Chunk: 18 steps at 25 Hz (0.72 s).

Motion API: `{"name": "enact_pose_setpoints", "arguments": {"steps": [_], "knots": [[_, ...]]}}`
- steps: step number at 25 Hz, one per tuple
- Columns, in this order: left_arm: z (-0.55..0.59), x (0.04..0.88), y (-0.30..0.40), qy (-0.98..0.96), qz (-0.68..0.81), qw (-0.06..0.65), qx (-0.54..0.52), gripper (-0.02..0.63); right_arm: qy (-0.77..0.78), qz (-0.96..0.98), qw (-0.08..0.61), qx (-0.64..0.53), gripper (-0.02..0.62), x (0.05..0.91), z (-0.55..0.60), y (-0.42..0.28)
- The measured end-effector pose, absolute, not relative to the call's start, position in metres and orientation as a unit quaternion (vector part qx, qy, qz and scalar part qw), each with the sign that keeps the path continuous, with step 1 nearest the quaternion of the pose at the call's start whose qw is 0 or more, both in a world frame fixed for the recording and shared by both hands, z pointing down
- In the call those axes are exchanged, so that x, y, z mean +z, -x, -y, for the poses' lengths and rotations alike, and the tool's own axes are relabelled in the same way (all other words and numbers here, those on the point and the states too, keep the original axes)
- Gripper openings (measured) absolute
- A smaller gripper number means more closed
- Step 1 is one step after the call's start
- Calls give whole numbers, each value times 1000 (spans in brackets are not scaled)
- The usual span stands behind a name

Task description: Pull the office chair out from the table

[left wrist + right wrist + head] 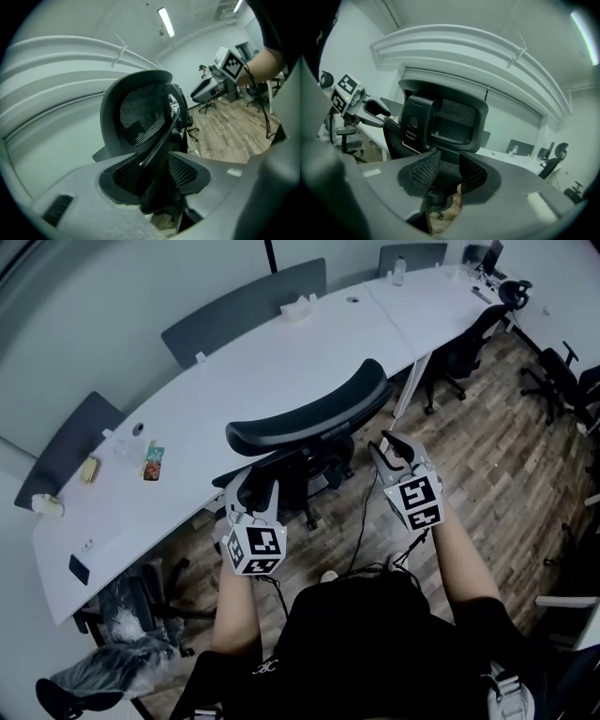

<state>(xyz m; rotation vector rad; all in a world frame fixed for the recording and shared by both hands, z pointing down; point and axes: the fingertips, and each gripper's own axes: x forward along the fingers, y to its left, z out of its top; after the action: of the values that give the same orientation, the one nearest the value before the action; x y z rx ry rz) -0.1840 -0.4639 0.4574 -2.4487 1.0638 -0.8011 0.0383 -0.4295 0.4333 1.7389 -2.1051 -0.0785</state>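
Observation:
A black mesh office chair [309, 418] stands at the curved white table [281, 352], its back toward me. My left gripper [251, 486] hovers by the left lower side of the chair back, its jaws apart. In the left gripper view the chair's spine [159, 140] shows through the gap of that gripper [157, 180], with no pad pressing on it. Just right of the chair back, apart from it, is my right gripper [389, 448]. Its pads [419, 173] stand narrowly apart, and the chair back [450, 119] lies beyond them.
Grey dividers [244, 310] line the table's far edge. A snack packet [153, 463], a tissue box [298, 307] and a bottle [399, 271] lie on the table. More black chairs [469, 343] stand at the right. A bagged bin [122, 615] is at the lower left.

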Motion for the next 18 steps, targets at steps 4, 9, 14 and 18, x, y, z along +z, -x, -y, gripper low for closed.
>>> {"name": "enact_pose_setpoints", "arguments": {"steps": [4,9,14,18], "knots": [[477,472,187,826,-381,208,-359,251,-557,779,276,-84,189,442,449,-54],[499,481,200,771,-416,225,-426,265,-503,757,381,-172,249,456,482,-87],[510,491,198,756,-407,216,-466,298,-454,734,450,-229,292,471,518,-111],[516,510,196,725,-399,239,-508,326,-427,730,473,-246,307,485,538,-117]]}}
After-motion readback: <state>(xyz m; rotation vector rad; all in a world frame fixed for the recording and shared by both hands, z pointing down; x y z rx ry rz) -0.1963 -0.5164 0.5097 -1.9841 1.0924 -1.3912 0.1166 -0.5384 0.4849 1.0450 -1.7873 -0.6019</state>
